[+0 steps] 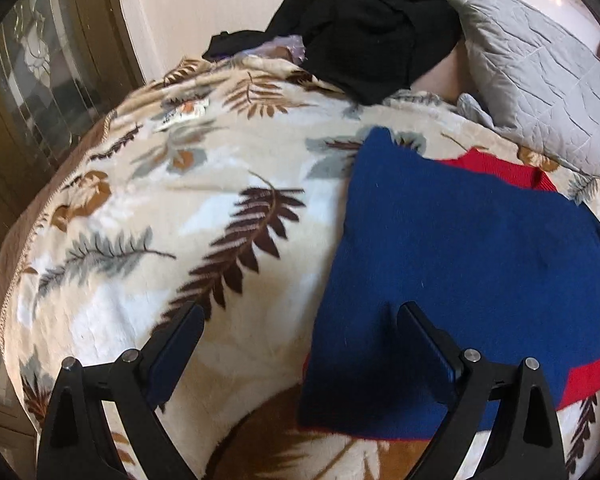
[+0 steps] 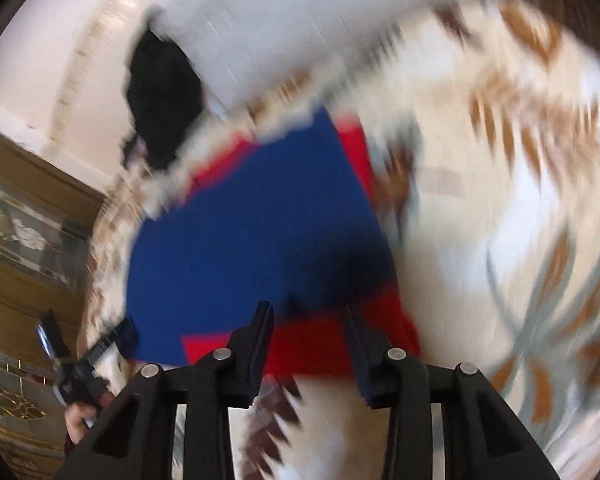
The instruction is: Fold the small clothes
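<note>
Blue garment lies flat on the leaf-print blanket, over a red garment, ahead-right of the left gripper. Left gripper spread wide, nothing between fingers, right finger over blue edge. Right gripper partly spread above the red hem, nothing pinched. Black clothes beyond, gray pillow far right.

Fleecy blanket; matt knit garment; quilted pillow

a blue and red garment lies on a cream blanket patterned with brown and grey leaves.
</note>
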`<state>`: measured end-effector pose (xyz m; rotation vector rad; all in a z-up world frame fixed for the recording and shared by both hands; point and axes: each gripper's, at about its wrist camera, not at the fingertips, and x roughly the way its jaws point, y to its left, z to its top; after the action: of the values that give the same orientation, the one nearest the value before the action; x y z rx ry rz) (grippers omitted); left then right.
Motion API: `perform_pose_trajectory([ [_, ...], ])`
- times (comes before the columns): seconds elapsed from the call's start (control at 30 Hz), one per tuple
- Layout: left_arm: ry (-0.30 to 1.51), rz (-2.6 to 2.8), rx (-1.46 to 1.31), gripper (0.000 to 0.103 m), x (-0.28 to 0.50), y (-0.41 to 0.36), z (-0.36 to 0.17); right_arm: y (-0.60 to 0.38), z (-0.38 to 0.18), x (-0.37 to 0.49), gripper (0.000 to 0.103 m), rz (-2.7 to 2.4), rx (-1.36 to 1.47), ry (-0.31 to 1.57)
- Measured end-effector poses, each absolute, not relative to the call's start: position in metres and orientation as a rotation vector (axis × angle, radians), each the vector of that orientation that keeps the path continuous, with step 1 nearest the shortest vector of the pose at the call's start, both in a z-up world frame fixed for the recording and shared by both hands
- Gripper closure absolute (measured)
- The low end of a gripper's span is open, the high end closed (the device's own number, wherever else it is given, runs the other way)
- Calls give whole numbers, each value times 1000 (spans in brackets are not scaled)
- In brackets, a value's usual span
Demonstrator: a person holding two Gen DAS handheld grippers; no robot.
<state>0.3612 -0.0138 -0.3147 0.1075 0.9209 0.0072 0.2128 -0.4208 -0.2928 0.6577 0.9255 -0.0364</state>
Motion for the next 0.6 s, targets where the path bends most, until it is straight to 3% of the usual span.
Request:
perform_pose_trajectory([
  [0.03,929,9,101,6,365,-14,-315,-425,-284,219,34,-48,647,890],
  [0.07,938,7,91,6,368,-13,-316,-430,-277,227,19,-73,643,859],
  [0.2,951,2,88,6,376,-15,-319,-449,-277,281,21,-100,603,847],
  [0.23,948,6,99,6,377,-16,-320,-454,-284,296,23,-112,597,870],
  [0.3,949,1,109,6,380,-17,-320,-461,-297,321,37,-125,593,904],
  [0.43,946,3,119,6,383,-17,-320,-471,-327,361,42,-156,617,941],
  [0.53,954,13,120,6,387,-14,-321,-469,-345,377,77,-148,602,949],
  [0.6,958,25,117,6,388,-12,-322,-466,-346,379,85,-161,567,963],
])
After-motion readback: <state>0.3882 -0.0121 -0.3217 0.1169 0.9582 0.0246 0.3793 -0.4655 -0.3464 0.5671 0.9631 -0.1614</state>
